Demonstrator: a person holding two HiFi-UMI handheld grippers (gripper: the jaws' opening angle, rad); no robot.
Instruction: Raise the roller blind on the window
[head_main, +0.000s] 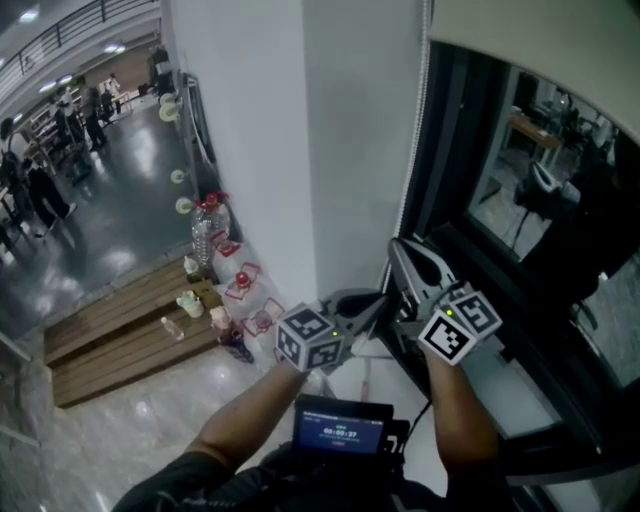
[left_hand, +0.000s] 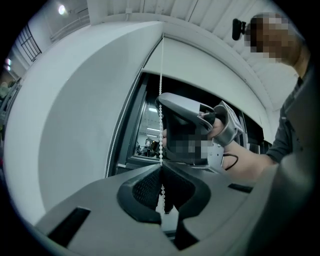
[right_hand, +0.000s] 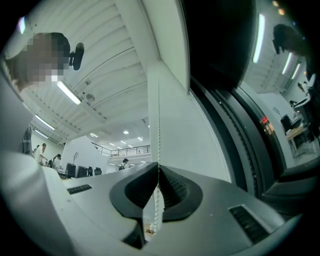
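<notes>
The left claw is clamped shut on the white bead chain, which runs straight up from between its pads. The right claw is likewise closed on the chain, gripping it higher up than the left one, at the left edge of the window. Left of the chain stands a white wall. The roller blind covers only the window's top, with dark glass below it. At far left, bottles stand beside wooden steps.

Head view steeply down; both gripper views close, upward, sharing bead chain
</notes>
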